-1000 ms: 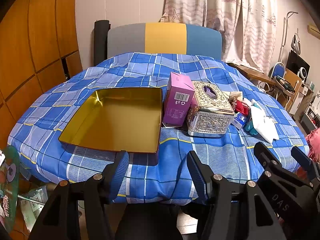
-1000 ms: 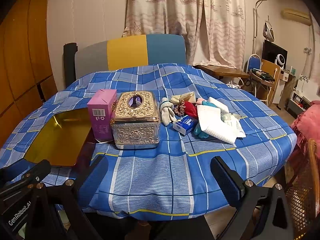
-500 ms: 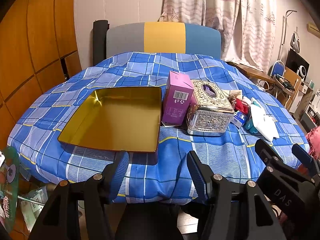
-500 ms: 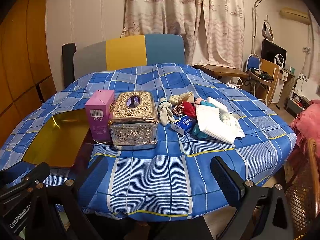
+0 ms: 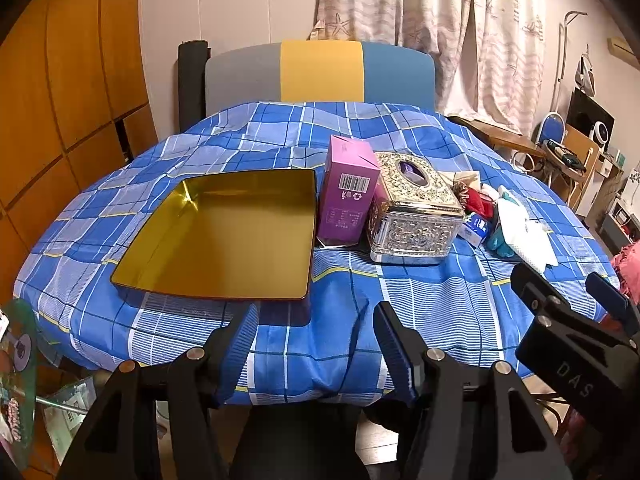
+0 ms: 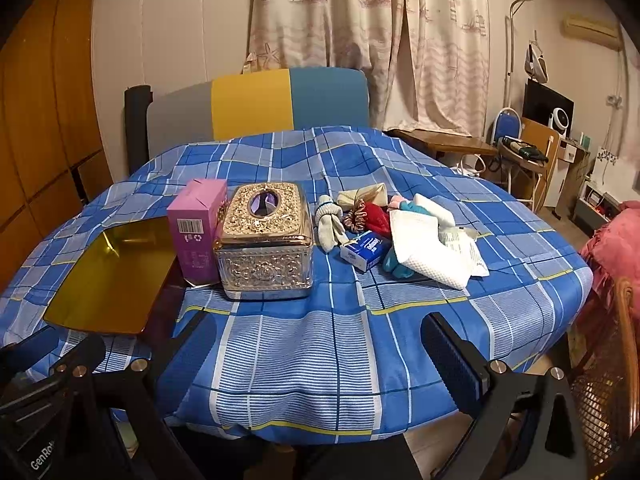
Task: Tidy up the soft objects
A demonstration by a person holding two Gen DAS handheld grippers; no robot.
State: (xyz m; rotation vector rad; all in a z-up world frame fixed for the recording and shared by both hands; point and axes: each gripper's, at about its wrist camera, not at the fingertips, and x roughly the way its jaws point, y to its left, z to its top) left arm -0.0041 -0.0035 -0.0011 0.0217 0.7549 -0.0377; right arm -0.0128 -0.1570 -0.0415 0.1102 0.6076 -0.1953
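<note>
Both tongs hang at the near edge of the table, holding nothing. Left gripper (image 5: 316, 344): jaws apart, tablecloth (image 5: 420, 292) showing between them. Right gripper (image 6: 312, 356): jaws wide apart, aimed at the middle of the cloth; it also shows at the right edge of the left view.

Ahead of the left gripper sits a shallow gold tray (image 5: 236, 236), nothing in it. Just right of the tray stands a pink box (image 5: 348, 192), upright, barcode facing near. Touching its right side is an ornate metal tissue box (image 6: 266, 236) with an oval slot on top.

Soft pile (image 6: 396, 228) lies right of the tissue box, well apart from the tray:
- pale knit sock (image 6: 330, 222), nearest the tissue box
- frilly scrunchie (image 6: 358, 216) against a red cloth (image 6: 376, 218)
- cream bundle (image 6: 362, 196) at the far side
- white mesh cloth (image 6: 424, 248) on top, near-right, covering a teal piece (image 6: 394, 264)
- small blue tissue pack (image 6: 364, 250) at the near-left of the pile

Pile is loose and overlapping, nothing folded.
</note>
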